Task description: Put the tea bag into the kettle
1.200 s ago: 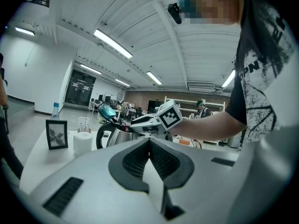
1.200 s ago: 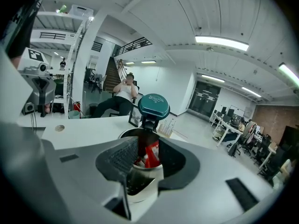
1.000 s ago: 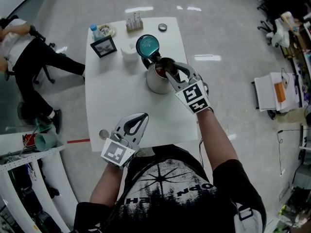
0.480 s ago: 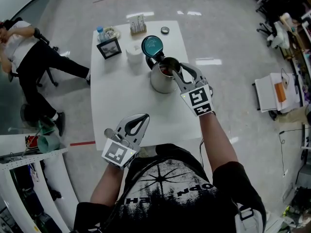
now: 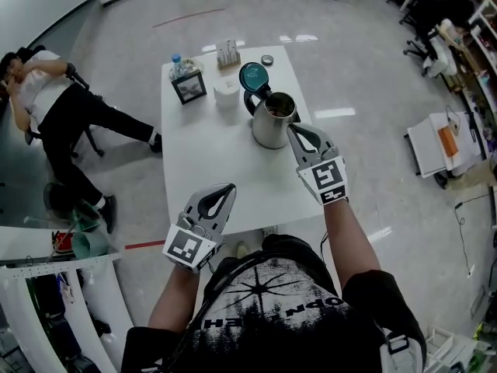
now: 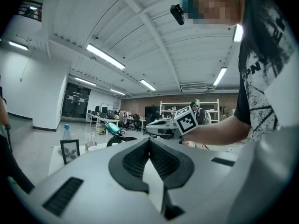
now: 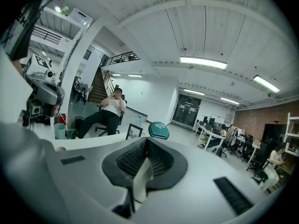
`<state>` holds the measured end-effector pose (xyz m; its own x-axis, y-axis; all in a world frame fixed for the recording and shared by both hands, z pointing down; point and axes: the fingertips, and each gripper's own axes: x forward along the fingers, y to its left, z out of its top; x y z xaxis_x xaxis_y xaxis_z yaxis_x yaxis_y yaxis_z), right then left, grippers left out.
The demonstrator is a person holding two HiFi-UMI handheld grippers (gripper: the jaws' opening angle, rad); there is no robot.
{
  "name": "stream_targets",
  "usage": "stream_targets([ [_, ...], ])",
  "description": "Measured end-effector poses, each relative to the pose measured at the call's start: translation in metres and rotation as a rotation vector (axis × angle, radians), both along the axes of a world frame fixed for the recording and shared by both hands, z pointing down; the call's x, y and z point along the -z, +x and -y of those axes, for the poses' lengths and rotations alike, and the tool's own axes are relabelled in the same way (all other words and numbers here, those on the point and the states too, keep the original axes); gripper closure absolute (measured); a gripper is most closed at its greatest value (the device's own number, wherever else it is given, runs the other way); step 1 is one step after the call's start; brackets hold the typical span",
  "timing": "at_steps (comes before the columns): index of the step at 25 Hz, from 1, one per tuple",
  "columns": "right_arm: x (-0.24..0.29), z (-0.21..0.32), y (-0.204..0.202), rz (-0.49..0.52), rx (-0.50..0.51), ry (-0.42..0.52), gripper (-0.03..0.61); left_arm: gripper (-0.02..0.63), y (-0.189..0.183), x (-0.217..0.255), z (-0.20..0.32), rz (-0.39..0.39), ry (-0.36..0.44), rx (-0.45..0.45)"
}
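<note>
The steel kettle [image 5: 272, 123] stands on the white table [image 5: 206, 165] with its teal lid [image 5: 253, 76] flipped up; the lid [image 7: 159, 129] also shows in the right gripper view. The kettle's mouth looks dark and I see no tea bag anywhere. My right gripper [image 5: 293, 128] hangs just in front of the kettle's near right side. Its jaws have just been closing and are shut with nothing between them [image 7: 147, 140]. My left gripper [image 5: 230, 186] floats over the table's near edge, shut and empty [image 6: 149, 139].
At the table's far end stand a framed picture [image 5: 189, 86], a water bottle [image 5: 178, 64], a white round container [image 5: 226, 92], a small card holder [image 5: 227, 53] and a small round object [image 5: 267, 60]. A person sits on a chair [image 5: 46, 92] left of the table.
The right gripper has drawn back from over the kettle's mouth towards me and its jaws have closed. The left gripper has risen slightly. The reddish thing seen inside the kettle is out of sight.
</note>
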<state>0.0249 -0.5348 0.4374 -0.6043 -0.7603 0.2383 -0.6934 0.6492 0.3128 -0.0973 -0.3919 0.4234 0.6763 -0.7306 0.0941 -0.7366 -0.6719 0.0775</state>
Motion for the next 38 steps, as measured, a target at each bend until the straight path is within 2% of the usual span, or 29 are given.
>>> stream_targets([
  [9,0.008,-0.095,-0.024,0.100,0.003,0.004,0.568,0.606,-0.026,-0.005,-0.053,0.008,0.027,-0.065],
  [16,0.008,-0.153,-0.032,0.181,0.036,-0.005,0.568,0.606,-0.033,-0.003,-0.079,0.011,0.047,-0.072],
  [27,0.006,-0.204,-0.036,0.229,0.149,-0.040,0.568,0.606,-0.026,0.007,-0.106,0.003,0.069,-0.009],
  [38,0.000,-0.224,-0.026,0.189,0.235,-0.059,0.568,0.606,-0.013,0.006,-0.118,0.001,0.045,0.059],
])
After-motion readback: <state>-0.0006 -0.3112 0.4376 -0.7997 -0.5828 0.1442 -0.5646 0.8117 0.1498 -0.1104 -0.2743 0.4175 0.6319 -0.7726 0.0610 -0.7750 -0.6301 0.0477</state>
